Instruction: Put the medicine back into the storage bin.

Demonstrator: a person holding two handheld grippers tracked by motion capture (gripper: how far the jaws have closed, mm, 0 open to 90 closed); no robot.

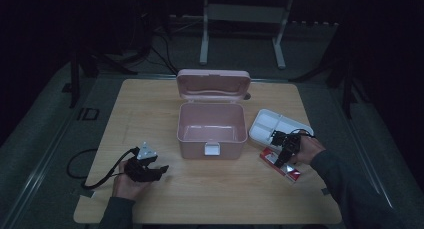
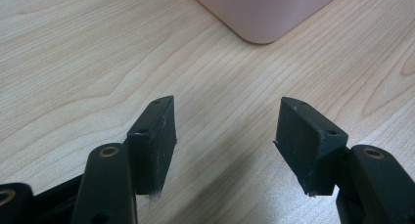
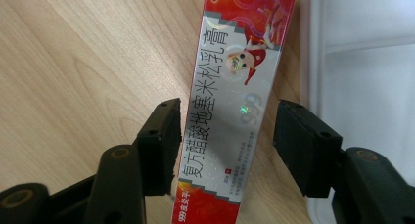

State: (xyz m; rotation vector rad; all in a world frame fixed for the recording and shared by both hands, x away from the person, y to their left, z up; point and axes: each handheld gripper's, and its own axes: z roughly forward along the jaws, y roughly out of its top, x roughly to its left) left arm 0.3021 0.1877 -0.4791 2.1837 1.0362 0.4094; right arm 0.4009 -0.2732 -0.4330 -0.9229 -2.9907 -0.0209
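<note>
A pink box (image 1: 211, 129) with its lid raised stands mid-table; its rounded corner (image 2: 264, 13) shows ahead of my left gripper. My left gripper (image 1: 159, 170) rests low at the front left, open, with bare wood between its jaws (image 2: 225, 145). A red and silver carton (image 1: 281, 165) with printed characters lies flat at the right of the pink box. My right gripper (image 1: 280, 156) hovers over the carton (image 3: 235, 106), open, one jaw on each side of it and not touching it.
A white divided tray (image 1: 280, 126) lies at the right, just behind the carton, and its edge (image 3: 362, 62) runs along the carton's far side. A black cable (image 1: 95, 174) trails off the table's left front. A white stand (image 1: 245, 19) is on the floor behind.
</note>
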